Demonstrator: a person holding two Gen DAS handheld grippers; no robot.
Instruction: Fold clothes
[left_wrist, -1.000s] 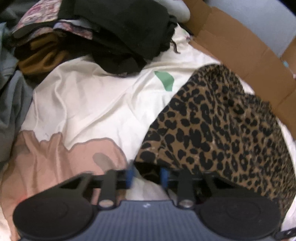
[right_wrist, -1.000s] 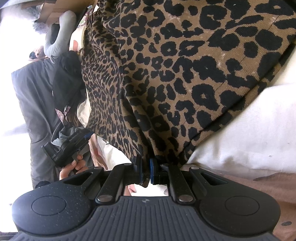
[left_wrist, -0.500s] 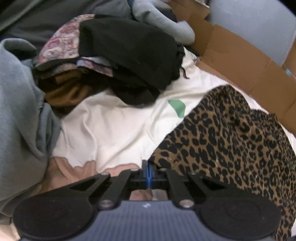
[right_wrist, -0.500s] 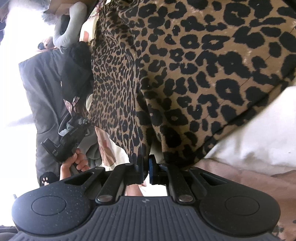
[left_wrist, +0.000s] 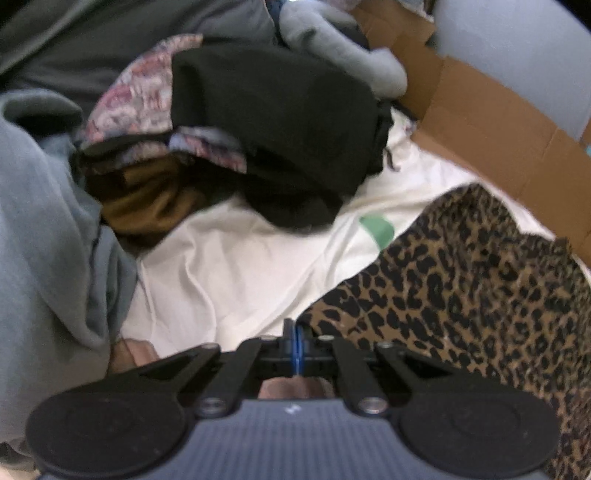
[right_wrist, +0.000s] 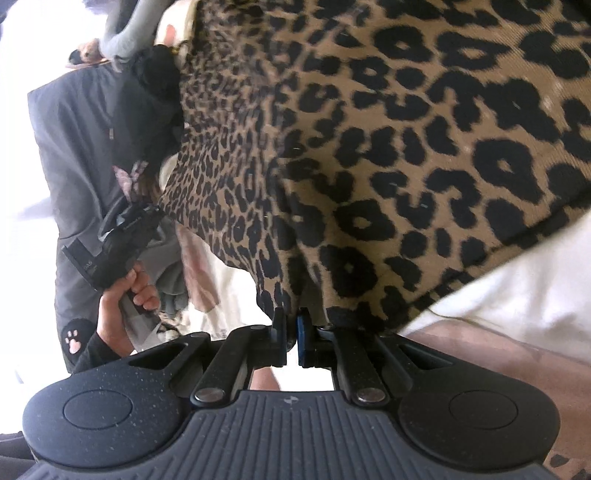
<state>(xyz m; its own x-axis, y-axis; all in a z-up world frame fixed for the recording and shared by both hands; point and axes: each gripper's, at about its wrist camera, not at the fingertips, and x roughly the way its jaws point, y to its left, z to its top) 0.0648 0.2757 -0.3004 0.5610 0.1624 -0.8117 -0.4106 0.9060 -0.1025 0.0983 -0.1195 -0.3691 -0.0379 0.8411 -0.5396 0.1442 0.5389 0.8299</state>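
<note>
The leopard cloth (left_wrist: 461, 295) is spread over a white sheet (left_wrist: 229, 269) and is pinched at two points of its near edge, seemingly so that the edge can be lifted and carried over for a fold. The left gripper (left_wrist: 294, 341) is closed tight on one corner; the right gripper (right_wrist: 291, 325) is clamped on the hem further along. A pile of dark clothes (left_wrist: 280, 122) is kept well apart, beside a cardboard box (left_wrist: 491, 122), so the folding area is left free.
</note>
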